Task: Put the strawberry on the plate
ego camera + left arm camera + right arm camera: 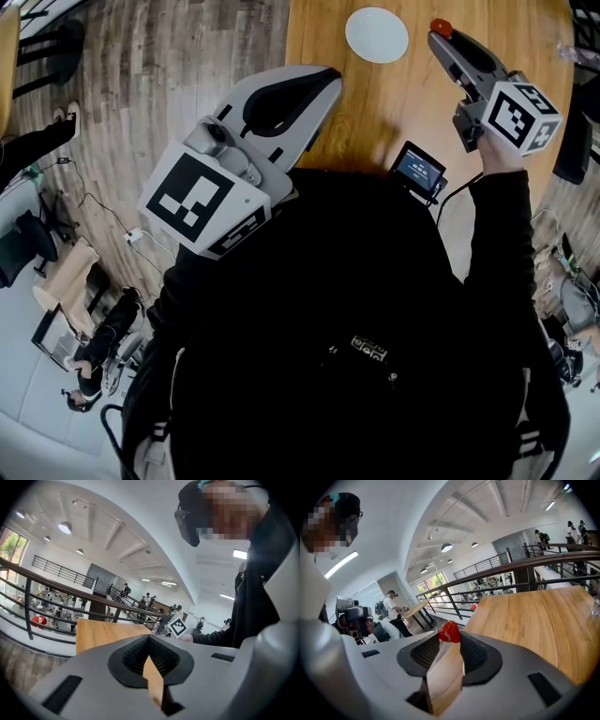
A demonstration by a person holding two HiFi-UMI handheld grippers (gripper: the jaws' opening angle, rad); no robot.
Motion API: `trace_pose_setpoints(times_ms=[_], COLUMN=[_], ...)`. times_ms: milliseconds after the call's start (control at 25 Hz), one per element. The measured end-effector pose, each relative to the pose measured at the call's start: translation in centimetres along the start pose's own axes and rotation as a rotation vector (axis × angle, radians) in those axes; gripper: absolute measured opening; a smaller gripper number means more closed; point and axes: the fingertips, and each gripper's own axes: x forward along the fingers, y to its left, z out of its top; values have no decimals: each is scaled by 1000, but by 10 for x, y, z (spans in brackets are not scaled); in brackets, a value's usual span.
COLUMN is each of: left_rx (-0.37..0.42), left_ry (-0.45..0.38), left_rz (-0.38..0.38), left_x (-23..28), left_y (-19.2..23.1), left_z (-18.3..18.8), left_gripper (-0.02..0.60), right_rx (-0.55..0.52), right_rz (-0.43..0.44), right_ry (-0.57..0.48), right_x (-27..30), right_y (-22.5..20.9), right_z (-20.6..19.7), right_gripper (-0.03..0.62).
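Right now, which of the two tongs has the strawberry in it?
The right tongs: the red strawberry is pinched at their tips. The left tongs are closed with nothing between them.

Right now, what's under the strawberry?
Light wooden table, not the round white plate beside it. The right gripper holds the red strawberry; its jaws cover the spot directly below.

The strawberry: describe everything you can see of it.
The strawberry is small, bright red and glossy, with dimpled skin; no leaves show. It is pinched at the very tips of the right gripper, between its black ribbed pads, and held over the wooden table. In the head view it shows to the right of the white plate, apart from it and not yet on it.
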Motion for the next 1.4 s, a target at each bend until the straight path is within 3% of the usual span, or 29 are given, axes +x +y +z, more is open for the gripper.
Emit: trace_pose_setpoints(times_ms=[360,800,1040,1400], left_rx=[-33,-76,-91,-132], left_ry=[-15,-18,-25,-14], left_rz=[24,64,65,110], left_x=[-10,-20,-21,-35], left_y=[1,16,21,30], left_z=[5,-4,-13,-20], left_gripper=[5,5,5,5], right_rx=[10,-18,-100,-115], right_rz=[-40,-132,-181,-257], right_ry=[109,353,485,583], right_x=[24,82,107,123], right_y=[-25,-88,-110,-134], right_z=[-32,-111,-148,-167], right_gripper=[150,152,150,152])
